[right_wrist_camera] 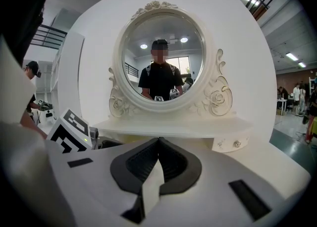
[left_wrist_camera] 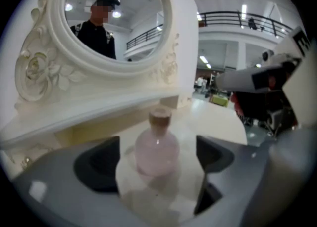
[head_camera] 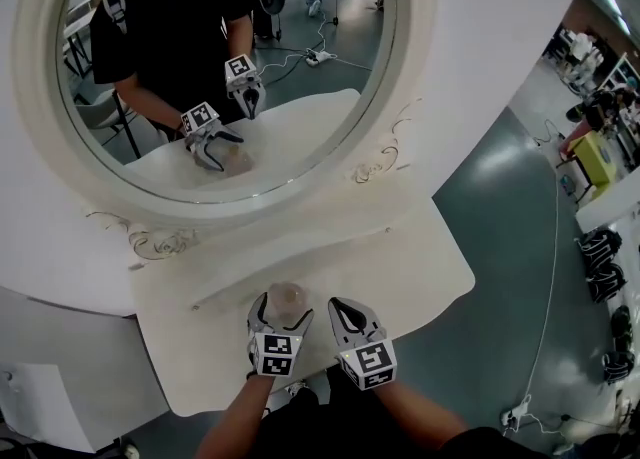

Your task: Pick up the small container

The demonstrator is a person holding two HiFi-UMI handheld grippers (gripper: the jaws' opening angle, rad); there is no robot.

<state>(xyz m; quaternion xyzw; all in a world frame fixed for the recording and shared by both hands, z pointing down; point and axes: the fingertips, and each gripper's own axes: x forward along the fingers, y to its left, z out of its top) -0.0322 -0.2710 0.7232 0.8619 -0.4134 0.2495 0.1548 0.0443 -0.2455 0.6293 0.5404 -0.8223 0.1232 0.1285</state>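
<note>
Well, head view: left gripper (head_camera: 283,315) jaws apart round small pink bottle (head_camera: 286,297), upright on cream vanity top (head_camera: 420,267); right gripper (head_camera: 346,309) just beside, closed, empty. Left gripper view: bottle rounded, translucent, cork-like stopper (left_wrist_camera: 160,117); gaps both sides to black pads (left_wrist_camera: 96,164). Right gripper view: ribbed pads (right_wrist_camera: 143,164) meet; oval mirror (right_wrist_camera: 161,58) w/ carved frame ahead.

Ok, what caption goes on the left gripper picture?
Open left gripper straddling a small pink bottle before the white vanity mirror.
</note>
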